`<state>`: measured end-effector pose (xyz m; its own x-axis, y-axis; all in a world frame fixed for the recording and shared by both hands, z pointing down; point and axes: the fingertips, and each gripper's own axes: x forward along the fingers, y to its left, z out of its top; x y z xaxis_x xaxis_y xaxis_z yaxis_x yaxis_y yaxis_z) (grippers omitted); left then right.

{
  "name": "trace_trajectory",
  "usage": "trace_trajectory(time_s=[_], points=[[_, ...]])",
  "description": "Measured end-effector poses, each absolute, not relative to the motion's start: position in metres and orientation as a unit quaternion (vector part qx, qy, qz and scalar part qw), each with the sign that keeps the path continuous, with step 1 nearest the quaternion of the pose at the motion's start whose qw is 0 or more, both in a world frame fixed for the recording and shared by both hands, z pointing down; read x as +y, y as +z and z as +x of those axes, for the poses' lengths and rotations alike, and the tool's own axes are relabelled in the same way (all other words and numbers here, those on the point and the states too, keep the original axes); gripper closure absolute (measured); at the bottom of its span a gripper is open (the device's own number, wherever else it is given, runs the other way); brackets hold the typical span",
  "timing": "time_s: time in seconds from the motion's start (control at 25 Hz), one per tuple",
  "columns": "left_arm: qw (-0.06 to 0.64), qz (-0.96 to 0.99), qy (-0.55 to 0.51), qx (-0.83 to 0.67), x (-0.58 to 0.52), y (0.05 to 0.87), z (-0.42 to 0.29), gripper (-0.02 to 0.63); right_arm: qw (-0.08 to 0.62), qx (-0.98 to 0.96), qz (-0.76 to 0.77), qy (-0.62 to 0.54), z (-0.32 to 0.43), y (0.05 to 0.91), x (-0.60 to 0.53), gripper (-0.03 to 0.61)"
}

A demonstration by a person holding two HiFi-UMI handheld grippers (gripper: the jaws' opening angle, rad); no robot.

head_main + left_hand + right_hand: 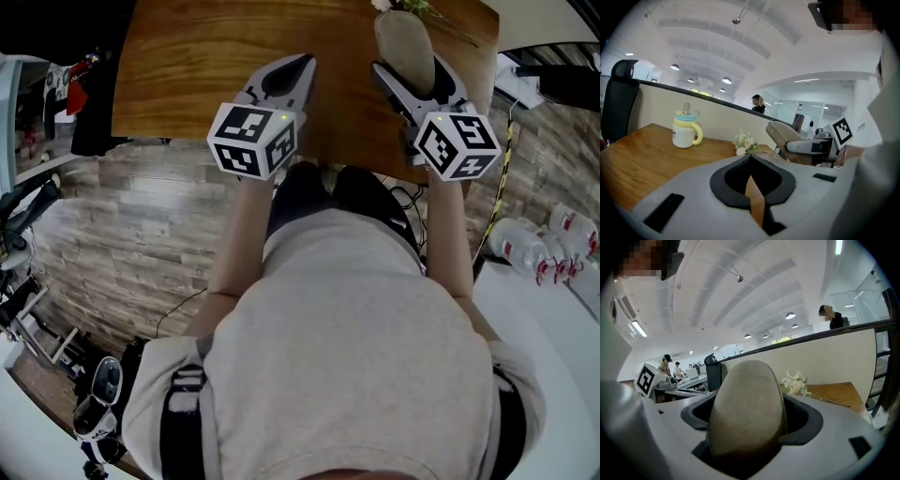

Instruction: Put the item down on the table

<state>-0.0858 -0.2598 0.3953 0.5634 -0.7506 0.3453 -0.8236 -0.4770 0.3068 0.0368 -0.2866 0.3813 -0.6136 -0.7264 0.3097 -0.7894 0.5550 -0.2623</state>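
Mid-carry, not yet set down. Holding taupe oval pebble-shaped item (747,408) clamped in right gripper (417,80) fingers, over brown wooden counter (206,56). Left gripper (286,80) alongside, fingers together, empty. Next, likely: lower onto bare wood short of white flower sprig (794,383), part fingers.

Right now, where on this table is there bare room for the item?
Bare table lies left of the left gripper, short of the mug. Crowded at right: flowers just beyond the held beige item.
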Motion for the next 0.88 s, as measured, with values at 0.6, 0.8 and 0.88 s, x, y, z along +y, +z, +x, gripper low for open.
trace_trajectory(time_s=[0.6, 0.8, 0.88], points=[[0.272, 0.852, 0.155, -0.419, -0.262, 0.470, -0.085, 0.601, 0.176, -0.873, 0.393, 0.229, 0.005, 0.475, -0.299, 0.152], [0.293, 0.850, 0.164, -0.406, -0.260, 0.490, -0.082, 0.601, 0.208, -0.874, 0.376, 0.228, -0.014, 0.504, -0.306, 0.152], [0.300, 0.850, 0.167, -0.399, -0.258, 0.497, -0.079, 0.601, 0.221, -0.874, 0.369, 0.225, -0.021, 0.514, -0.307, 0.152]])
